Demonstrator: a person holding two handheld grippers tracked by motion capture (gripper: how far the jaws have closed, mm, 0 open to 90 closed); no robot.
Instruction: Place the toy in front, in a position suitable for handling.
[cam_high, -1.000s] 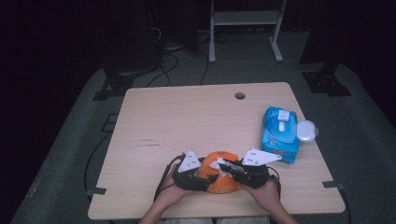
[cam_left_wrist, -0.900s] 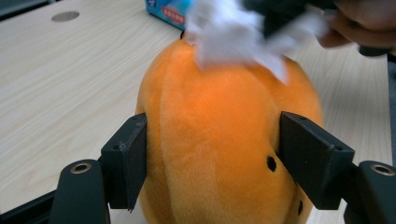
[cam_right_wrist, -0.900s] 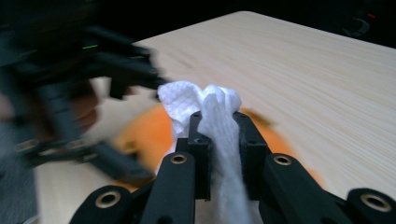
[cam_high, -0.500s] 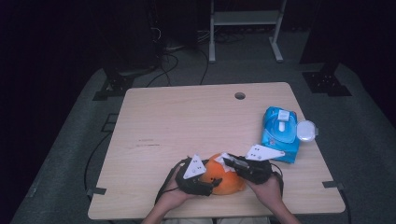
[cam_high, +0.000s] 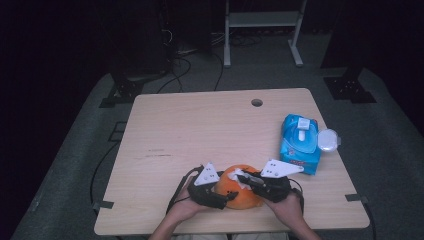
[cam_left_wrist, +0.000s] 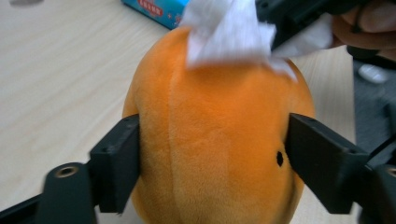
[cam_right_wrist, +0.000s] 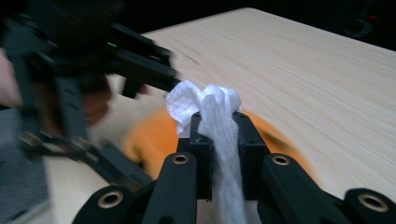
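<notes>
At the near edge of the pale wooden table (cam_high: 200, 125), at about 6 o'clock in the high view, the person's two hands hold the grippers on either side of a round orange plush toy (cam_high: 239, 187). The left gripper (cam_high: 220, 197) comes in from 8 o'clock, and its two black fingers (cam_left_wrist: 116, 163) stand on the toy's two flanks, one on each side of the plush body; its fingers have just been opening a little with the toy between them. In the left gripper view they sit right against the orange fabric, though whether they press into it or merely rest beside it I cannot tell. The right gripper (cam_high: 246, 178) comes in from 4 o'clock, and its fingers (cam_right_wrist: 201, 140) are closed tight on a crumpled white wipe (cam_right_wrist: 210, 107), which bunches out above them and trails down between them. The wipe lies on the top of the plush toy, touching it, as the left gripper view shows at 12 o'clock above the orange surface (cam_left_wrist: 224, 32).

Farther off, toward 2 o'clock from the toy and near it, a blue soft pack of wet wipes (cam_high: 299, 142) lies flat on the table with its white flip lid (cam_high: 328, 140) swung open to the right. Beyond, at 12 o'clock, a small round hole (cam_high: 257, 102) sits near the table's far edge.
</notes>
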